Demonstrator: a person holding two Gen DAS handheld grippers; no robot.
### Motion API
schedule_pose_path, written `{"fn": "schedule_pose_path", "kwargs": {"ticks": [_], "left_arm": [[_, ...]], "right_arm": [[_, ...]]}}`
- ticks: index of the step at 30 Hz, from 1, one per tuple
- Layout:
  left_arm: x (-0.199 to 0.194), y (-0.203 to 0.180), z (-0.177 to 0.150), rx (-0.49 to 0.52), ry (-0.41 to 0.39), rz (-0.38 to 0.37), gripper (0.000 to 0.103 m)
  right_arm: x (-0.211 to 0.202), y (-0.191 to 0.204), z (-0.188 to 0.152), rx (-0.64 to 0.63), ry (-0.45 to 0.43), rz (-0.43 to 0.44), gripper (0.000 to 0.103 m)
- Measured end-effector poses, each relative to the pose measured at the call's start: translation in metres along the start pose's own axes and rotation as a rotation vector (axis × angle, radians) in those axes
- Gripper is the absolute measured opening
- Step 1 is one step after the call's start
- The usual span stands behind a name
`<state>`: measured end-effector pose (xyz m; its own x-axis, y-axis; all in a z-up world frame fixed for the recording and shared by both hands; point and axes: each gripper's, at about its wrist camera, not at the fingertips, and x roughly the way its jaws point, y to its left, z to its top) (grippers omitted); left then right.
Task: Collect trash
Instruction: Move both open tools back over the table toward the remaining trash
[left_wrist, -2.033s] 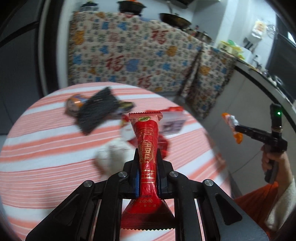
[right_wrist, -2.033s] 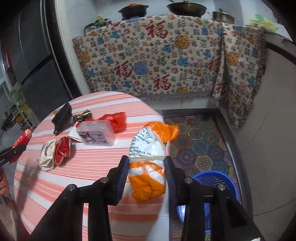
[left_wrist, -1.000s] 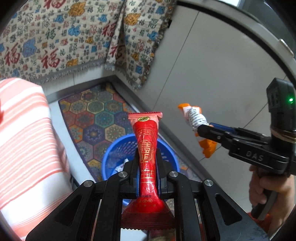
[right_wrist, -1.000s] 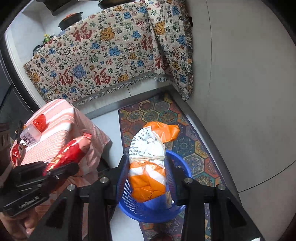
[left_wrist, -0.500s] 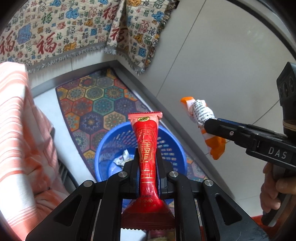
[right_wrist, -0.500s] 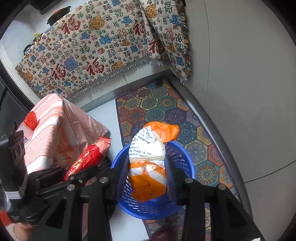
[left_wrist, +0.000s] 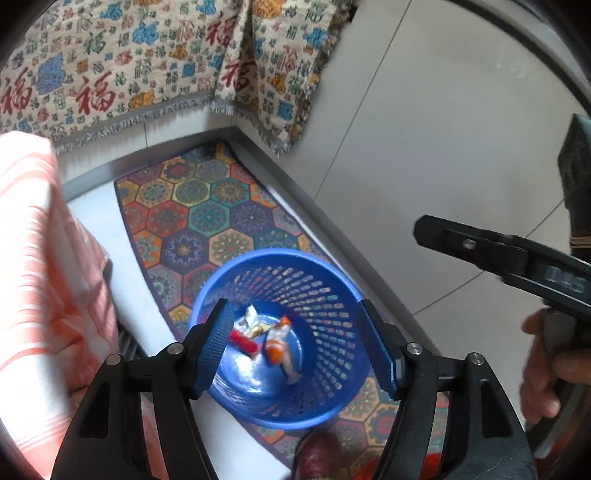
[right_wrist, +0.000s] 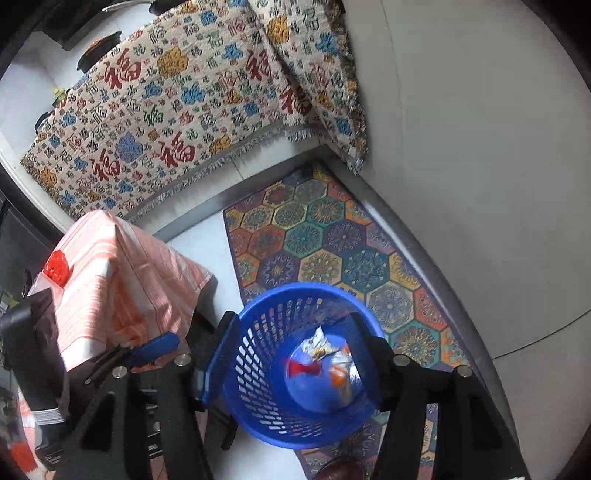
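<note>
The left gripper (left_wrist: 299, 343) hung over the blue basket (left_wrist: 332, 354) with its jaws spread wide and nothing between them. Its blue-padded fingers (left_wrist: 214, 339) framed the basket's mouth from either side. The right gripper (right_wrist: 295, 354) hovered above the same basket, jaws likewise parted and empty, with one finger pad (right_wrist: 218, 354) showing blue at the left of the rim. From the left wrist view, the right gripper's black body (left_wrist: 509, 258) reached in from the right edge, and the hand (left_wrist: 546, 369) around its handle showed below it.

Down in the bottom of the basket lay the trash. A red wrapper (left_wrist: 243, 341) rested toward the left of the floor, an orange and white wrapper (left_wrist: 280, 343) lay just beside it toward the right, and a crumpled silvery wrapper (left_wrist: 253, 321) sat close behind them, the three nearly touching. From the right wrist view the same pieces were blurred, red (right_wrist: 301, 369), orange and white (right_wrist: 341, 369) and silvery (right_wrist: 319, 347).

The basket stood on a rug (left_wrist: 207, 214) patterned in coloured hexagons, laid along the foot of a pale cabinet front (left_wrist: 424, 147). A cloth (left_wrist: 129, 74) printed with red characters hung behind the rug. To the left, a table under an orange-striped tablecloth (right_wrist: 122, 266) stood near the basket, with a red crumpled bag (right_wrist: 56, 267) lying on its far part.
</note>
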<state>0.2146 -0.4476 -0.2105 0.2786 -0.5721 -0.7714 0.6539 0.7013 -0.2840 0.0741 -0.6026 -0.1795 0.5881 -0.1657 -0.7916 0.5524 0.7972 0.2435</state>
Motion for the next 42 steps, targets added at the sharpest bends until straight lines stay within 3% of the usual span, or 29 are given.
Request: {"fn": "schedule_pose_path", "kwargs": {"ticks": [5, 10, 16, 22, 27, 33, 35, 42], "left_arm": [[-0.057, -0.003, -0.004, 0.015, -0.072, -0.008, 0.074], [-0.117, 0.012, -0.028, 0.023, -0.122, 0.036, 0.081], [-0.175, 0.07, -0.084, -0.024, -0.12, 0.182, 0.083], [-0.216, 0.141, -0.13, -0.107, -0.101, 0.378, 0.083], [-0.255, 0.198, -0.163, -0.221, -0.139, 0.512, 0.083], [-0.28, 0.249, -0.18, -0.338, -0.196, 0.565, 0.083], [-0.277, 0.263, -0.182, -0.359, -0.172, 0.592, 0.083], [-0.287, 0.288, -0.187, -0.433, -0.194, 0.59, 0.087]], "right_arm": [[-0.019, 0.015, 0.007, -0.039, -0.075, -0.029, 0.061], [-0.042, 0.047, 0.01, -0.121, -0.159, -0.031, 0.061], [-0.066, 0.116, -0.012, -0.297, -0.221, 0.008, 0.061], [-0.061, 0.202, -0.052, -0.467, -0.166, 0.116, 0.061], [-0.044, 0.269, -0.084, -0.575, -0.098, 0.203, 0.061], [-0.026, 0.332, -0.117, -0.651, -0.03, 0.267, 0.061], [-0.019, 0.345, -0.125, -0.669, -0.01, 0.261, 0.061], [-0.002, 0.361, -0.145, -0.692, 0.022, 0.221, 0.061]]}}
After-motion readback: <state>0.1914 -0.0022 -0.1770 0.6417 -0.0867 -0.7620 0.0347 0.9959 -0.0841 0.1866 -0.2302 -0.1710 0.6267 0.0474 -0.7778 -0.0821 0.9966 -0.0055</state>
